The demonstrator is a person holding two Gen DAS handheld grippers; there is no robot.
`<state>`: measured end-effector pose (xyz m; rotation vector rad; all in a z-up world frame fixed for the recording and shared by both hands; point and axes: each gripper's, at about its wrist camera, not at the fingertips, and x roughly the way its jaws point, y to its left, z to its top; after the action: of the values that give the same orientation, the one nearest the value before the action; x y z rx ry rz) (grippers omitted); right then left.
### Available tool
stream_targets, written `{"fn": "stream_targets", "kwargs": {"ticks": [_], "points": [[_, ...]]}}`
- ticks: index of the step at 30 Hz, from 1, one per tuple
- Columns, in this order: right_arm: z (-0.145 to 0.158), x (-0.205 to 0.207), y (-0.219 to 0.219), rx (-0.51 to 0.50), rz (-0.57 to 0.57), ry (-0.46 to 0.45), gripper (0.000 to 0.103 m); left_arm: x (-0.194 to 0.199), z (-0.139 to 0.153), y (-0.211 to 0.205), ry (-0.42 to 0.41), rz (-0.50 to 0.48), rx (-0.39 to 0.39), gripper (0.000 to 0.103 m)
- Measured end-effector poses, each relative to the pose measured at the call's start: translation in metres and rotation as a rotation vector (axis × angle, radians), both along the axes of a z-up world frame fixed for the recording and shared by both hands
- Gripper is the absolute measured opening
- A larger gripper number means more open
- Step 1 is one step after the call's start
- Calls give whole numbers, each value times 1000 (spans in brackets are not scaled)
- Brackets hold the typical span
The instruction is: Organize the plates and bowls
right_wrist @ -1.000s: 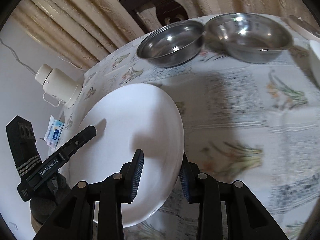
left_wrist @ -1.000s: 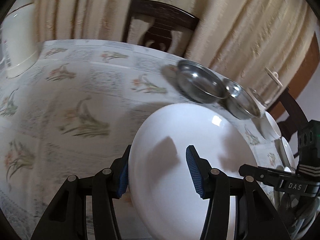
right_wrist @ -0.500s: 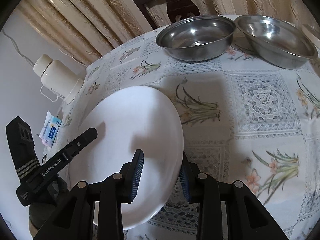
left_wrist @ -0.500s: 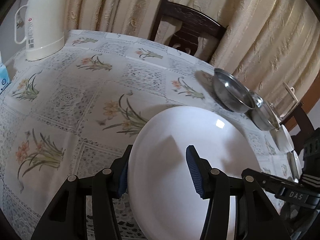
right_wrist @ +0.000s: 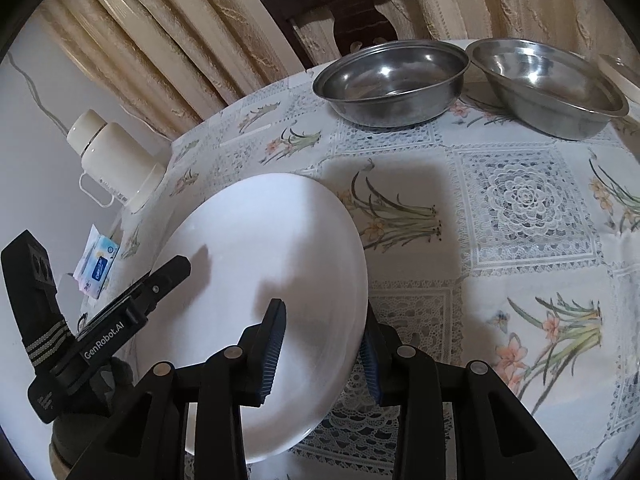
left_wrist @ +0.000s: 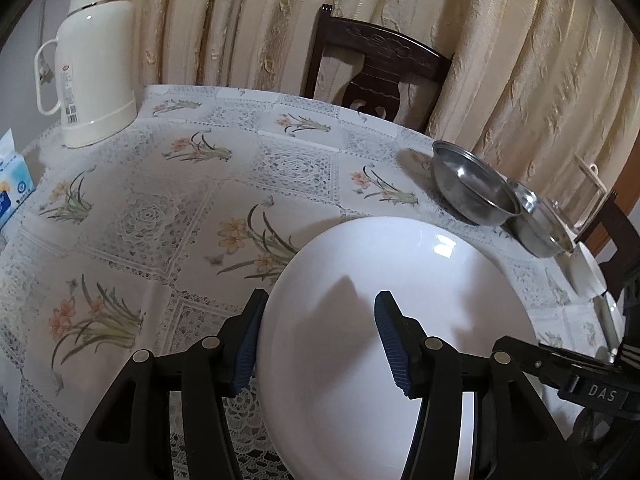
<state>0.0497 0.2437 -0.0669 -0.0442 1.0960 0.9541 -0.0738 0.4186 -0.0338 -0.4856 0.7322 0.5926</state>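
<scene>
Plate [left_wrist: 392,320], white, sits between both my grippers above the tablecloth [left_wrist: 160,208]: left gripper [left_wrist: 320,344] clamps its left rim, one pad under, one on top; right gripper [right_wrist: 320,356] clamps the opp. rim same way. Two steel bowls [right_wrist: 394,80] rest side by side at far edge, w/ a chair [left_wrist: 376,76] behind. Thermos [left_wrist: 94,80] & tissue pack [left_wrist: 12,184] stand far left, well apart.

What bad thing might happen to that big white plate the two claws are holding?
1. The white plate is pinched only at its rim, by the left claw and the right claw. It looks smooth, so it might slip and break.
2. Carried farther back, it could knock the two metal bowls, which sit rim to rim.
</scene>
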Motion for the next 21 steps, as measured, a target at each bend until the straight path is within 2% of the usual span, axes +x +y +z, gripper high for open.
{"fn": "stream_targets", "kwargs": {"ticks": [5,9,11,21], "points": [[-1,-2,-4,37,-23,-6,42,-1,0,-2,2,4,7,57],[0,-7,-9,54,-40,-37,56,-2,2,-5,0,12,31,57],[0,-9,-14,58,-59,-61,57,-3,3,-7,-1,15,42,57],[0,-8,-38,142,-144,-59,58,-6,8,-14,-3,30,71,58]]}}
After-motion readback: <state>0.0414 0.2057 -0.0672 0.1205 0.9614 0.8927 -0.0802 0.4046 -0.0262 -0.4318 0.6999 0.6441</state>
